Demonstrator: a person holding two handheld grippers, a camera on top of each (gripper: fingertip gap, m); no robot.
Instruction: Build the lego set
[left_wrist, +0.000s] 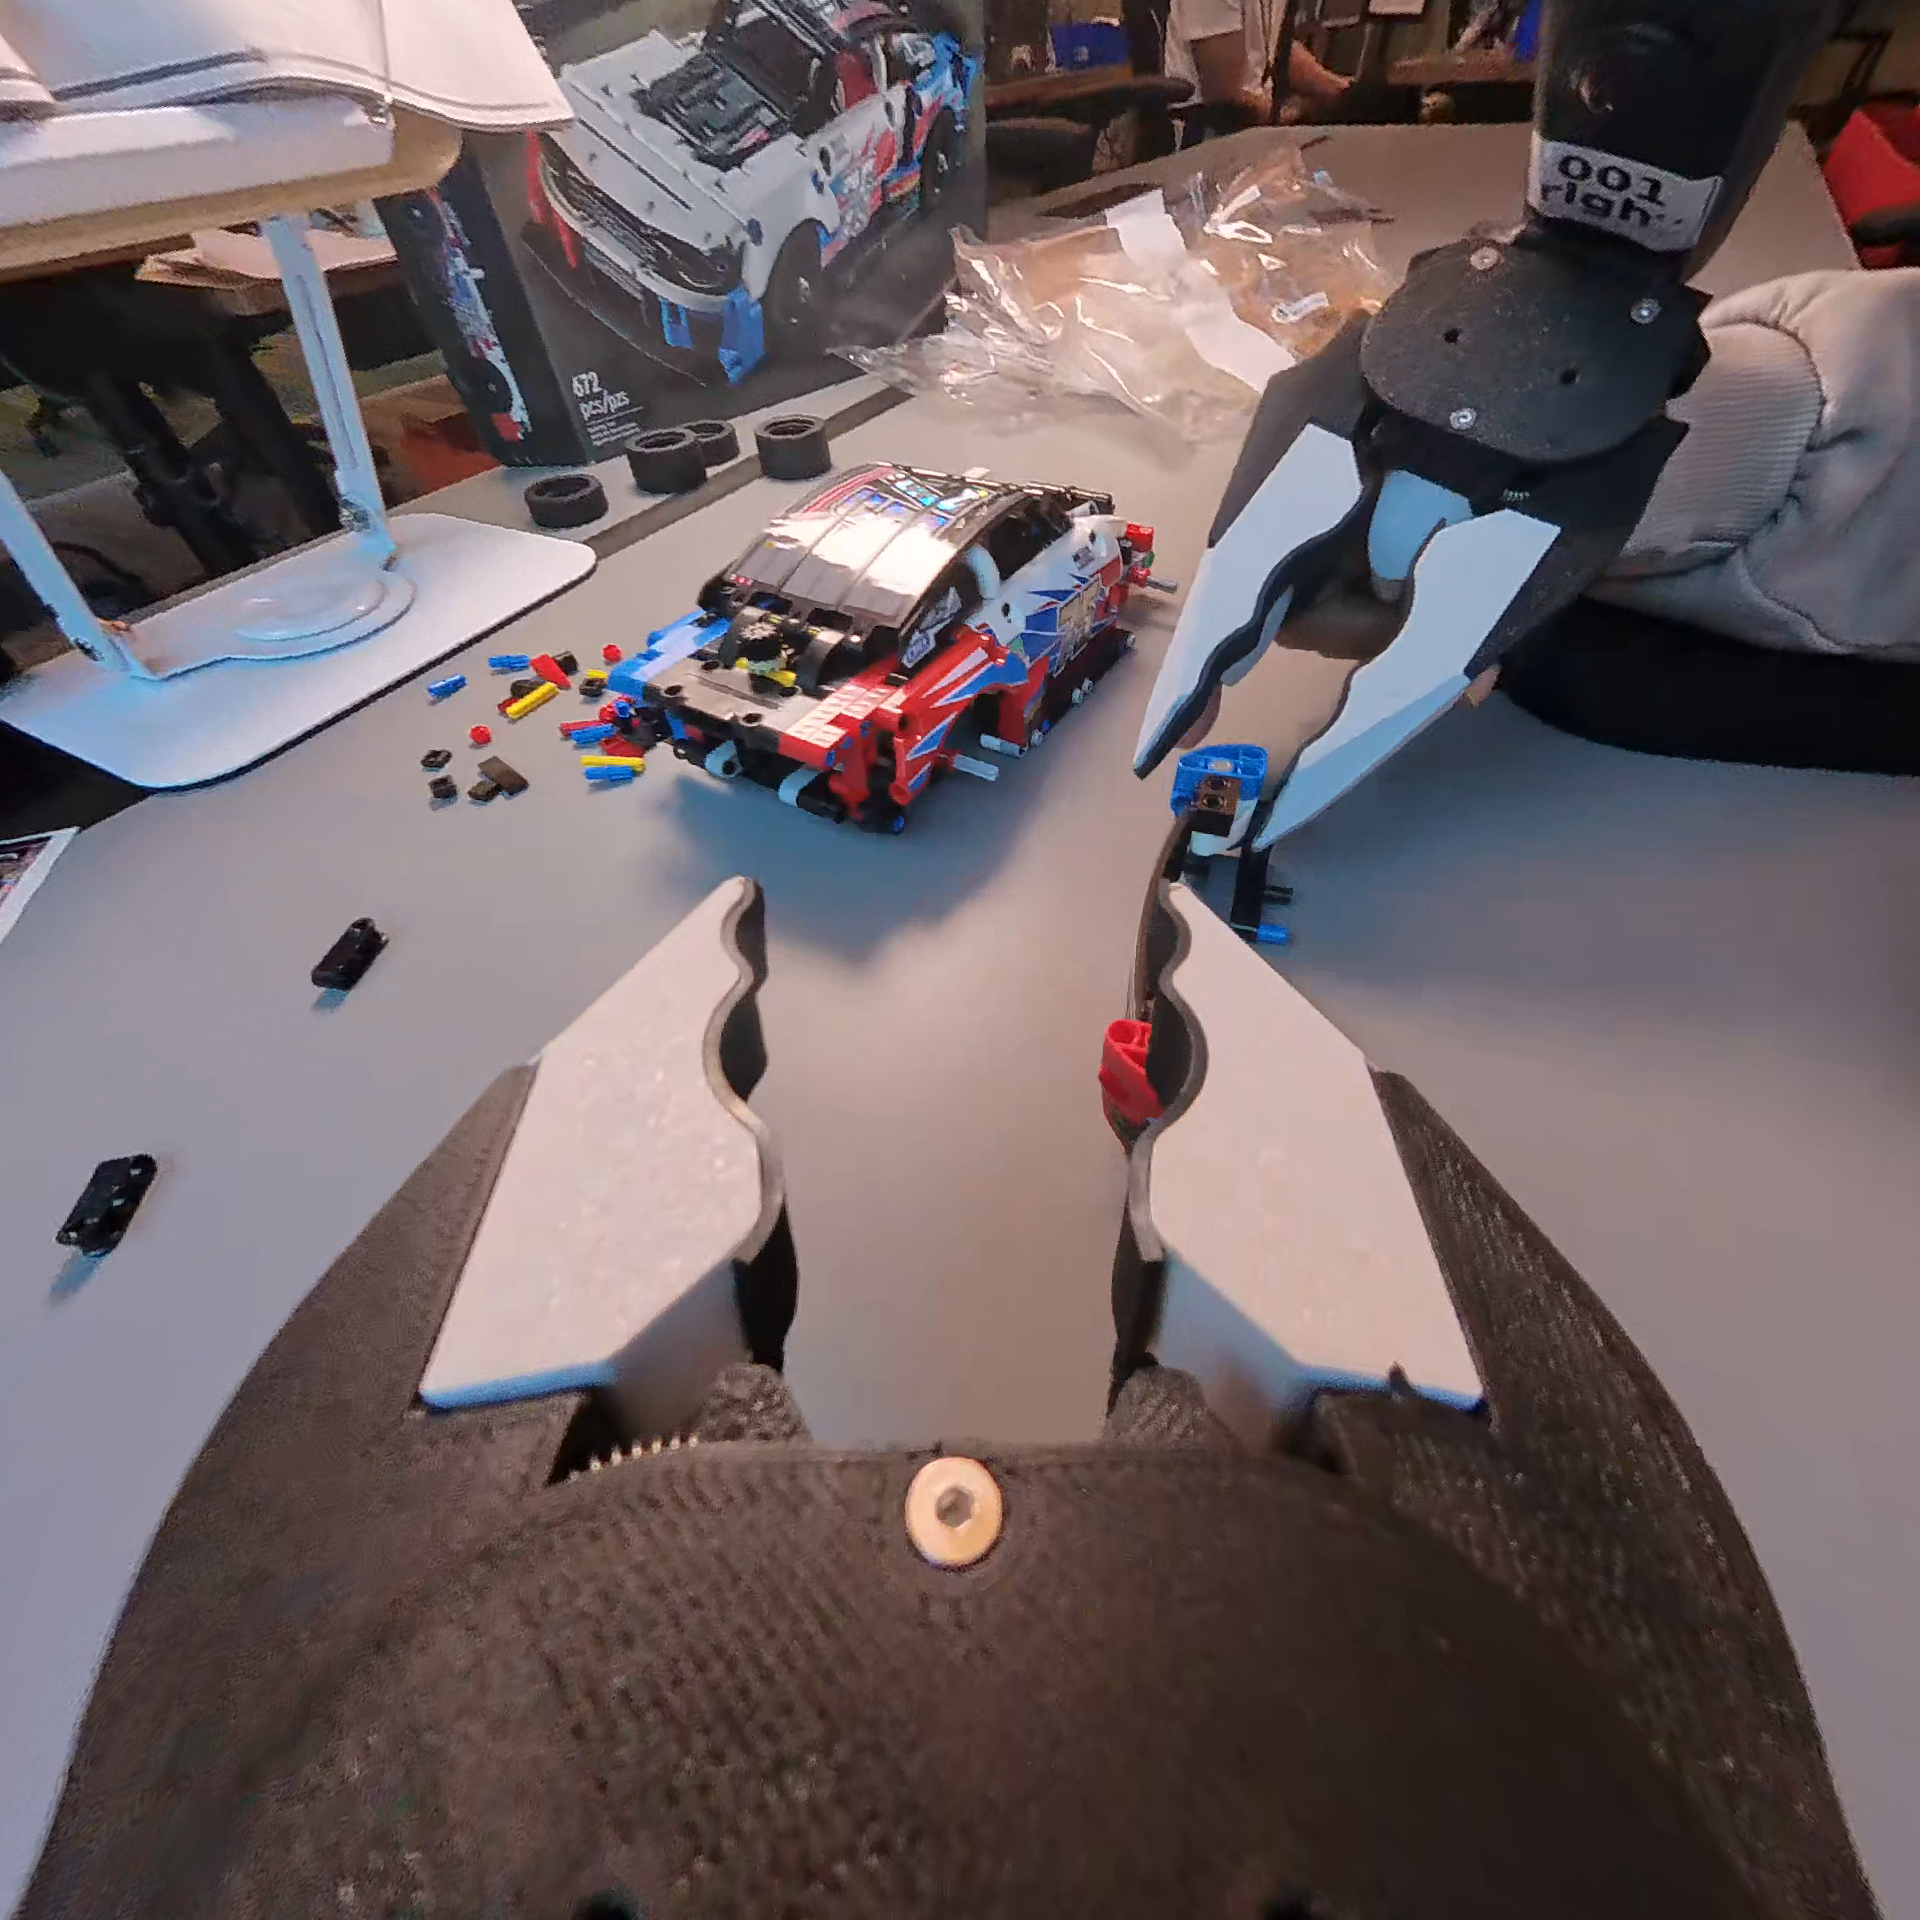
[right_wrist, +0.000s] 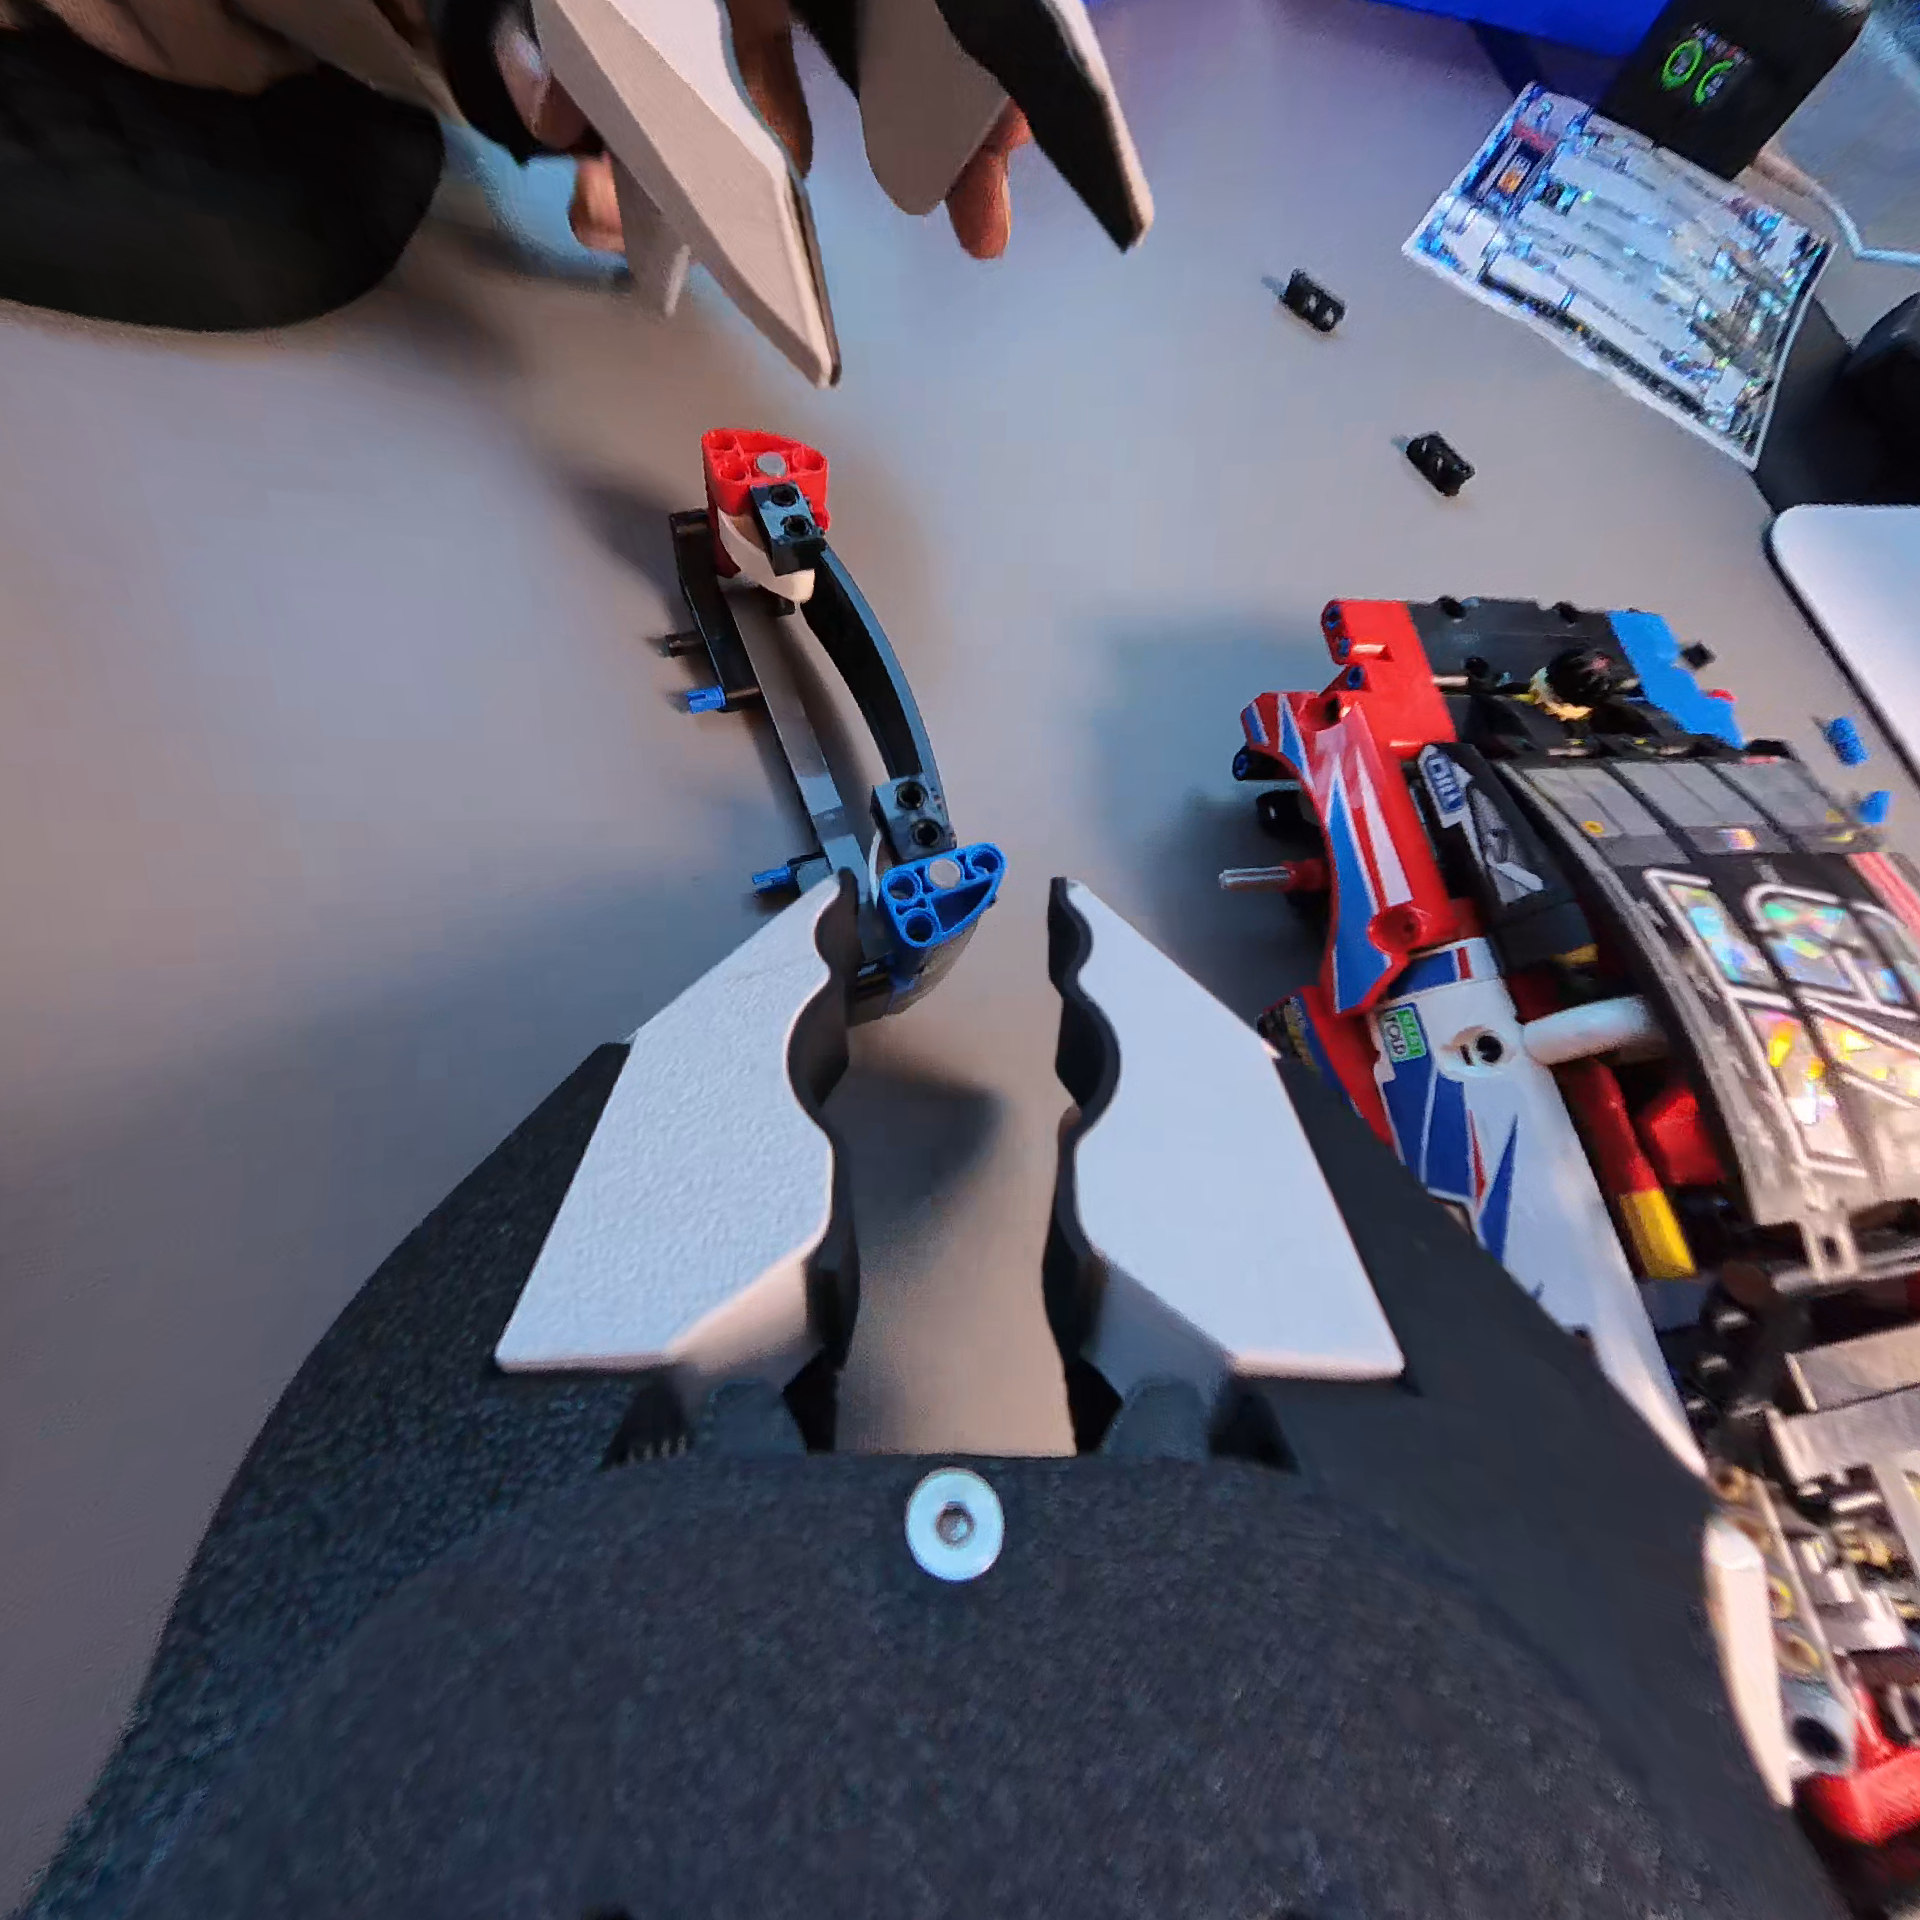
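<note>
Lego car (left_wrist: 904, 644) is sitting mostly built mid-table, tyres (left_wrist: 665, 462) and curved sub-assembly (right_wrist: 831, 707) still waiting unattached, both left gripper (left_wrist: 951, 935) and right gripper (right_wrist: 945, 904) gaping, gripping nothing.

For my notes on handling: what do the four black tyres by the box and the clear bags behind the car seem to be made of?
Tyres: probably rubber, matte black, dull with treaded sides. Clear bags: thin plastic film, glossy, crumpled and see-through.
</note>
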